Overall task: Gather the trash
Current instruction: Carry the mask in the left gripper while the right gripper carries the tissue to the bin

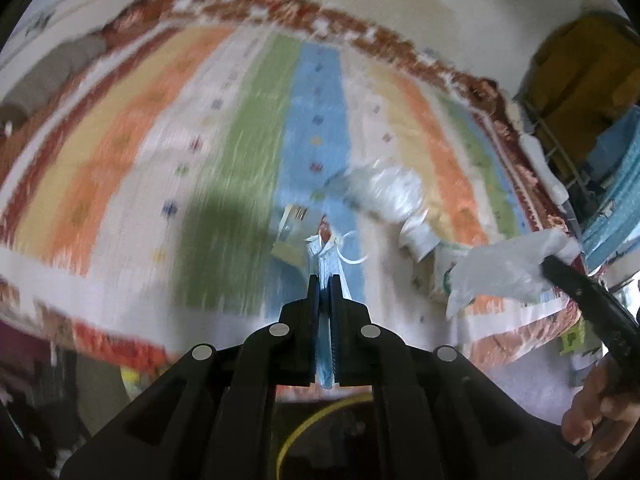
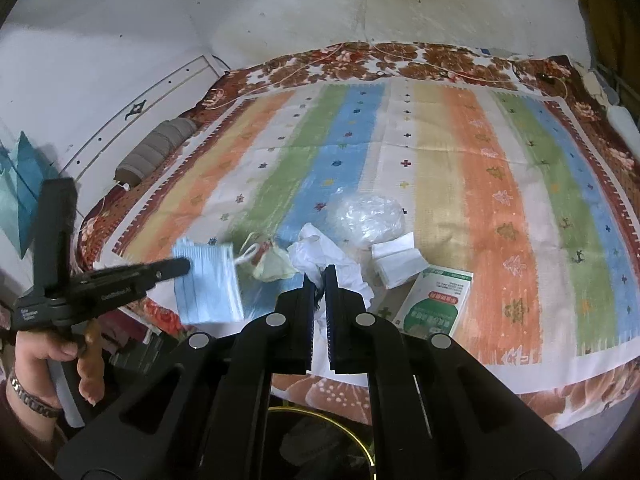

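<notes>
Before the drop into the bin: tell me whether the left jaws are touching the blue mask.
Touching. The left wrist view shows the left gripper shut on the blue mask; the right wrist view shows the mask hanging from it.

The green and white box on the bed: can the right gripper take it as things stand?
Probably not yet. The right gripper is shut on crumpled white paper, so its jaws are occupied. The box itself lies uncovered just beside it.
</notes>
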